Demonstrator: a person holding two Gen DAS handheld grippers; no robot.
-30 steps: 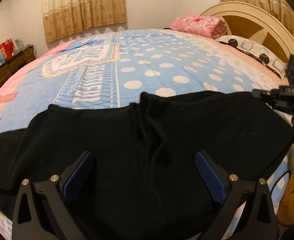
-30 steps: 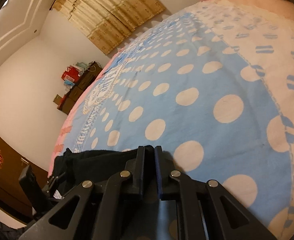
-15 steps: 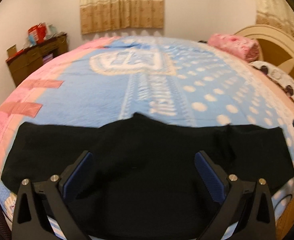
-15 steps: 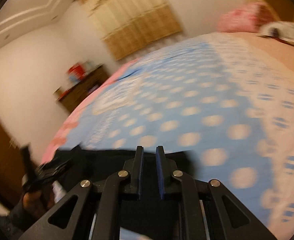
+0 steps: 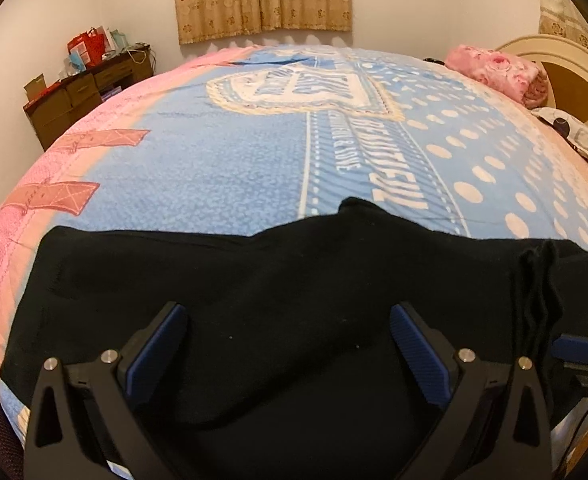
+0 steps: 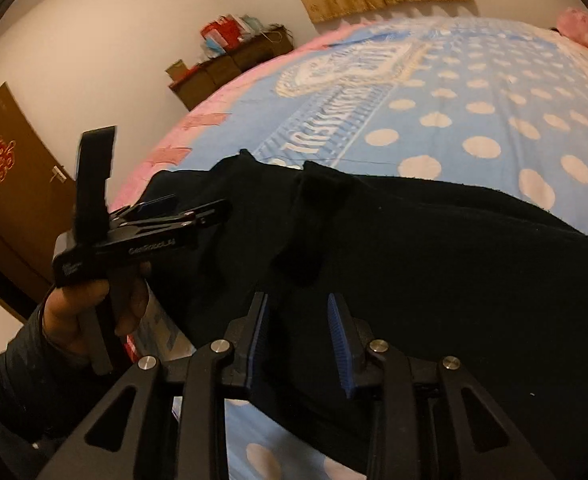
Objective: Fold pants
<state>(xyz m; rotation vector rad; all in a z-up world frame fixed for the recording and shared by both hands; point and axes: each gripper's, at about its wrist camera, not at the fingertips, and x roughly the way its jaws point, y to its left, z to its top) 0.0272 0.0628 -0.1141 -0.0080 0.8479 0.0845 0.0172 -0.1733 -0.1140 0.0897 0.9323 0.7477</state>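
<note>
Now the right gripper [image 6: 298, 334] has just parted, releasing the pants [image 6: 434, 264]; left gripper [image 5: 287, 354] stays spread.

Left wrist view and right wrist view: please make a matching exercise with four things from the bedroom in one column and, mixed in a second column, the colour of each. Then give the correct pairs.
Things:
1. pants
2. blanket
3. rolled quilt
4. gripper pads

Colours:
A. dark blue
B. pink with a flower print
C. black
D. light blue with pale dots and a pink border

Pairs: 1-C, 2-D, 3-B, 4-A
</note>
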